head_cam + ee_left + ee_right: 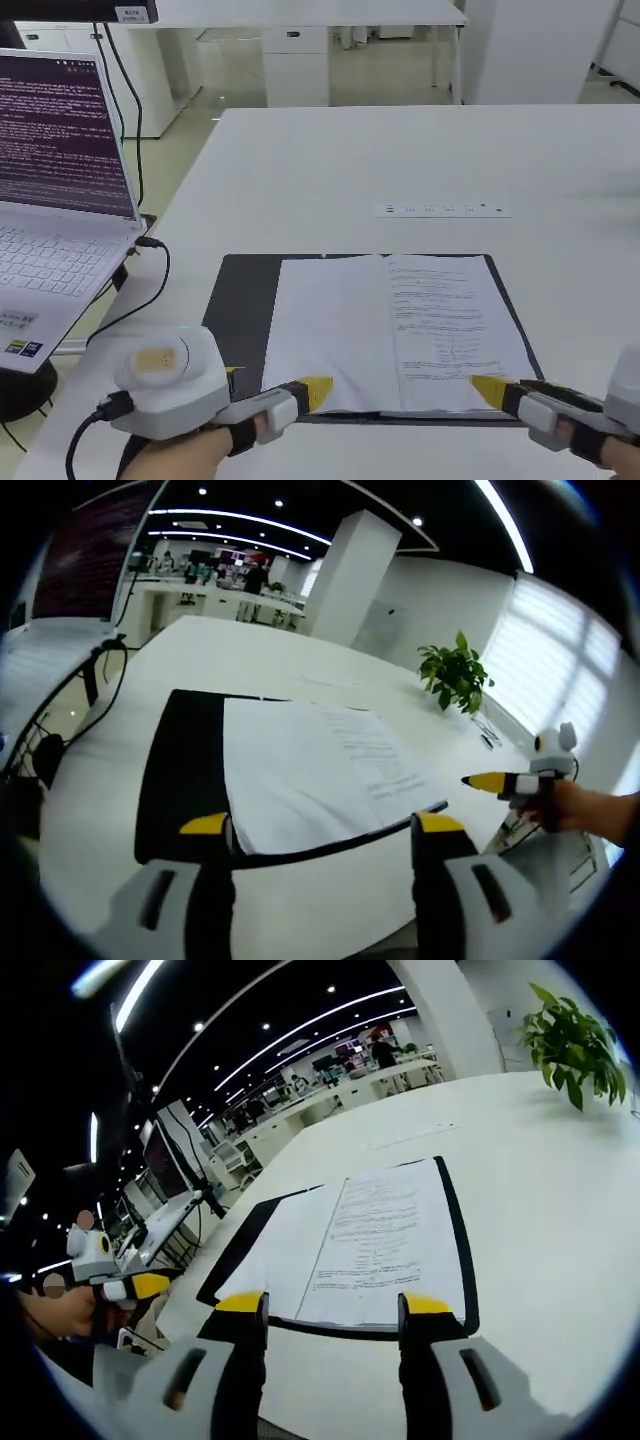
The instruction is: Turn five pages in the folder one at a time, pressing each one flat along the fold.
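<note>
The folder (240,300) is laid open on the white table (400,150). Its fold (385,330) runs straight away from its near edge, with a blank sheet to the left and the printed page (450,330) to the right. Both grippers are held at the folder's near edge with jaws spread wide and nothing between them, the left gripper (312,392) by the blank sheet and the right gripper (490,390) by the printed page. The printed page's free edge is judged nearer the right gripper, so that side is favoured for lifting it across the fold.
</note>
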`<state>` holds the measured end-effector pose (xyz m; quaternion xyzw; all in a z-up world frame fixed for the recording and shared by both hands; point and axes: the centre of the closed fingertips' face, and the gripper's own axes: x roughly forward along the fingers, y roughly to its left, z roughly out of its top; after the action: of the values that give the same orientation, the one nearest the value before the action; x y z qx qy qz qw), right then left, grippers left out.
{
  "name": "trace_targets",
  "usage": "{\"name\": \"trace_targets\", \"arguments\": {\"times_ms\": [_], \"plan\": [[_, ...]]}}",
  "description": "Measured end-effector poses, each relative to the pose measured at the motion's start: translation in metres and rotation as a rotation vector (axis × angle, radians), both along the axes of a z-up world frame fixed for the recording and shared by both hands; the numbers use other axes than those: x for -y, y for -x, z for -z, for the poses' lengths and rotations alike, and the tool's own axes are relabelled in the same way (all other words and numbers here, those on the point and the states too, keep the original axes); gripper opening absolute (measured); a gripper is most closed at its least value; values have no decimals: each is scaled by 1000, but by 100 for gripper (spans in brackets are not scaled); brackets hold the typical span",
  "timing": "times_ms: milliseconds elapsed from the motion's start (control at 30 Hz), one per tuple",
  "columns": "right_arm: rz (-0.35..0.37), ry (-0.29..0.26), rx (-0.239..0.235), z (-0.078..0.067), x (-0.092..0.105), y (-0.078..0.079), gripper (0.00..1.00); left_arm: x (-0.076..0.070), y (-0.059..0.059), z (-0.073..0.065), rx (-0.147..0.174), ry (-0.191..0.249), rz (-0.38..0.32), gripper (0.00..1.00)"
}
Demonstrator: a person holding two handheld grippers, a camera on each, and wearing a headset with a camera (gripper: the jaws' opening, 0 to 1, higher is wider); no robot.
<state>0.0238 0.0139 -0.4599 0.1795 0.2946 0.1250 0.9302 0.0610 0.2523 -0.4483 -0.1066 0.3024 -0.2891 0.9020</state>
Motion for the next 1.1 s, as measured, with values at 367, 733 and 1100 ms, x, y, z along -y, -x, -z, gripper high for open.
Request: {"name": "trace_targets", "arguments": {"times_ms": [367,733,1100], "plan": [[-48,171,58,-9,20,20,79,-29,18,-15,114,-203,7,96],[-42,227,85,-16,29,34,100,-36,37,-17,95,-188,2,99],[-32,221,93,-20,34,32,100,-40,33,-19,97,-182,-2,99]]}}
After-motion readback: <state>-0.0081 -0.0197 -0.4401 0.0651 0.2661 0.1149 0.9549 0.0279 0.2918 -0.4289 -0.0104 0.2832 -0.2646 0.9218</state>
